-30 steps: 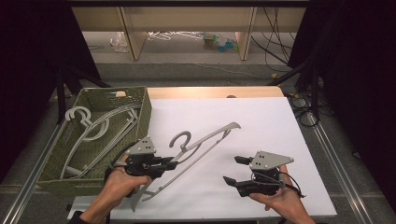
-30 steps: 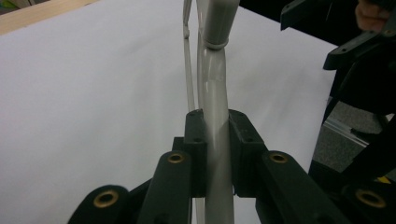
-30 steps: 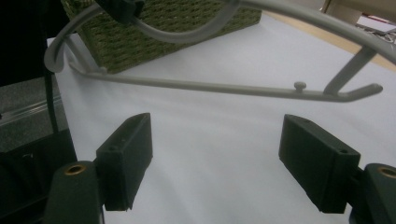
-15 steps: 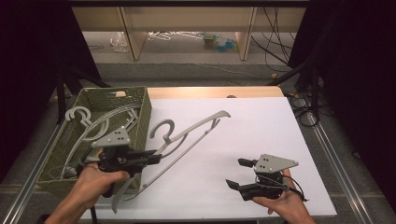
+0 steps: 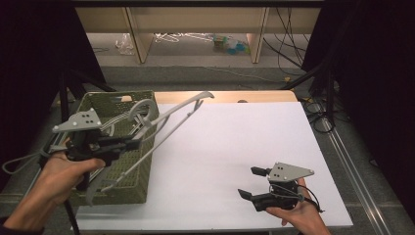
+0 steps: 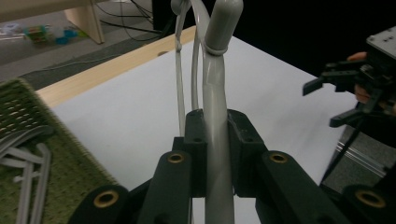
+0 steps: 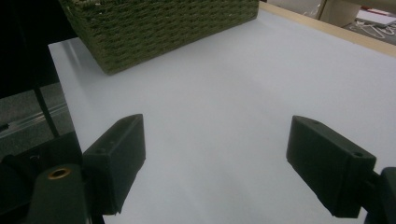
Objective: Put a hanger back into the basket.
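Grey hanger (image 5: 161, 120) clamped in left hand-held gripper (image 5: 125, 143) above basket (image 5: 128, 172) at tabletop's (image 5: 235, 147) left edge, right hand-held gripper (image 5: 253, 183) wide, empty, near front-right corner

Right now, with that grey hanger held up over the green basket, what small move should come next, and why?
Probably lower the hanger into the basket before letting go. The left gripper is clamped on it above the basket, where other hangers already lie; the right gripper is open with nothing between its jaws.
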`<action>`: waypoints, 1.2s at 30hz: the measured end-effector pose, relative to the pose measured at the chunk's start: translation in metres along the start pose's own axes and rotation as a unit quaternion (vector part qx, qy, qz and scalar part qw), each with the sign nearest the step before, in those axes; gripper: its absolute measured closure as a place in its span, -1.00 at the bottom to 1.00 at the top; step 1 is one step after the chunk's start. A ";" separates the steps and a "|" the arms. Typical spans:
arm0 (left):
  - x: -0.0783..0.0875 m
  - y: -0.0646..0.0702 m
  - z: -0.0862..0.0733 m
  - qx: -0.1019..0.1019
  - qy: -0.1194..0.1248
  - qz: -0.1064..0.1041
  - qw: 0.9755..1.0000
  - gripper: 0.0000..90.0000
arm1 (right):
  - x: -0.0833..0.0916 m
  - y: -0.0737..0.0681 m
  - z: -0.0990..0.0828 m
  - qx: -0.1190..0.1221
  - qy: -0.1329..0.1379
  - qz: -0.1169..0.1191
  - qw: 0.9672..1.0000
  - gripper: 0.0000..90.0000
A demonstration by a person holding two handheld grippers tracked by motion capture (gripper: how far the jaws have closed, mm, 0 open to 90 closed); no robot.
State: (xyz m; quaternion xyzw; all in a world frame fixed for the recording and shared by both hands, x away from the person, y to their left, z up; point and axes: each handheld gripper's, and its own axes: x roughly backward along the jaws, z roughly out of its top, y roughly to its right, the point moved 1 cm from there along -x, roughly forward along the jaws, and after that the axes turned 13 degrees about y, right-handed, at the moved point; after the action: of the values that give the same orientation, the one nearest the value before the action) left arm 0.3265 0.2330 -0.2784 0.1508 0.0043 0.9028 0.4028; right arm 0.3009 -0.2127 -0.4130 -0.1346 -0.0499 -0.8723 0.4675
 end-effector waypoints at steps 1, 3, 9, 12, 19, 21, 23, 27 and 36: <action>0.002 -0.006 0.001 0.003 0.003 0.007 1.000 0.76 | 0.000 0.000 0.000 -0.001 -0.001 0.000 1.000 -0.54; 0.006 -0.017 0.001 0.005 0.007 0.019 1.000 0.76 | -0.001 0.000 -0.001 -0.002 -0.002 -0.001 1.000 -0.54; 0.015 -0.052 -0.005 0.019 0.004 0.052 0.998 0.76 | -0.001 0.002 -0.001 -0.005 -0.004 0.001 1.000 -0.54; 0.018 -0.065 -0.008 0.016 0.003 0.066 0.998 0.76 | -0.001 0.002 -0.002 -0.004 -0.005 0.000 1.000 -0.54; 0.024 -0.089 -0.009 0.010 0.010 0.099 0.995 0.76 | -0.001 0.002 -0.002 -0.005 -0.006 0.001 1.000 -0.54; 0.025 -0.096 -0.011 0.011 0.009 0.105 0.994 0.76 | 0.000 0.002 -0.002 -0.003 -0.010 -0.003 1.000 -0.54; 0.026 -0.101 -0.013 0.012 0.008 0.108 0.994 0.76 | -0.001 0.002 -0.003 -0.005 -0.006 -0.001 1.000 -0.54; 0.026 -0.109 -0.019 0.004 0.000 0.118 0.993 0.76 | -0.002 0.002 -0.003 -0.005 -0.007 0.002 1.000 -0.54; 0.031 -0.127 -0.032 0.015 -0.010 0.124 0.992 0.76 | -0.002 0.003 -0.004 -0.003 -0.009 0.001 1.000 -0.53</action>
State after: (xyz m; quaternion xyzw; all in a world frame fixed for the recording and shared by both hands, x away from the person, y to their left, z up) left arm 0.3904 0.3449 -0.3175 0.1656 -0.0051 0.9439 0.2858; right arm 0.3035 -0.2131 -0.4176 -0.1438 -0.0517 -0.8708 0.4674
